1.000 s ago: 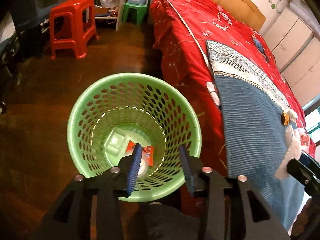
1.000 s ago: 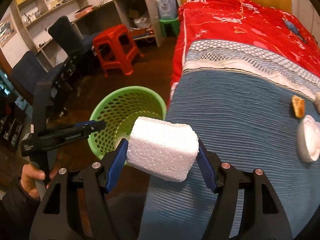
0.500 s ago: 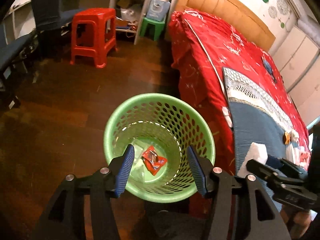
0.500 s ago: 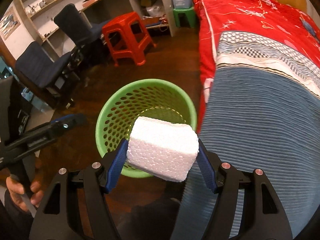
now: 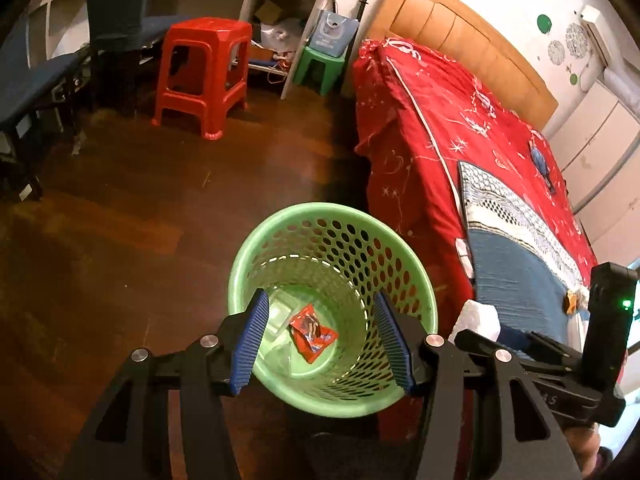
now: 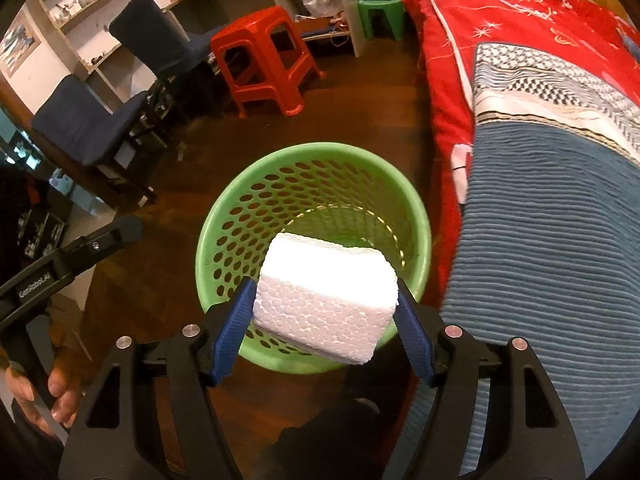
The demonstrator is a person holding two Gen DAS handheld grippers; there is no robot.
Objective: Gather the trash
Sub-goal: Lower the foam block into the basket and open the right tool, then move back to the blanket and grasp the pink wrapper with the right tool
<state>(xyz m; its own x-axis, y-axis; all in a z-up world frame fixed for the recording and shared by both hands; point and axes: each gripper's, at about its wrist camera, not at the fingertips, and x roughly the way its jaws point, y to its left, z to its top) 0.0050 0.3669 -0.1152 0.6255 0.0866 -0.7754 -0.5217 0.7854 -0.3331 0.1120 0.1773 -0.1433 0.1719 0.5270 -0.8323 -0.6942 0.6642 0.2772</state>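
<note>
Right hand-held gripper (image 6: 325, 326): blue-padded jaws are pressed against both sides of a white rectangular polystyrene foam block (image 6: 326, 294); the block is pinched between them.
Foam block position: held in the air, seen over the open mouth of the green perforated plastic waste basket (image 6: 224, 216); contact with the rim cannot be told. In the left wrist view only a white corner (image 5: 478, 314) is seen, just beside the basket's right rim.
Left hand-held gripper (image 5: 322, 344): jaws are spread wide and nothing is held; the basket interior is seen between the pads.
Basket (image 5: 280, 224): stands upright on the dark wooden floor (image 5: 120, 220), just beside the side edge of the bed.
Basket contents: a crumpled red snack wrapper (image 5: 312, 332) lies on the bottom; a clear plastic tray (image 5: 280, 314) lies just beside it, to the left.
Bed: covered by a red patterned quilt (image 5: 424, 112) and a blue ribbed blanket (image 6: 552, 240).
Blanket, far end: a small orange-brown scrap (image 5: 570, 303) is seen near the bed's foot.
Background: a red plastic stool (image 6: 264, 60) and a small green plastic stool (image 5: 320, 66) stand on the floor, well apart from the basket.
</note>
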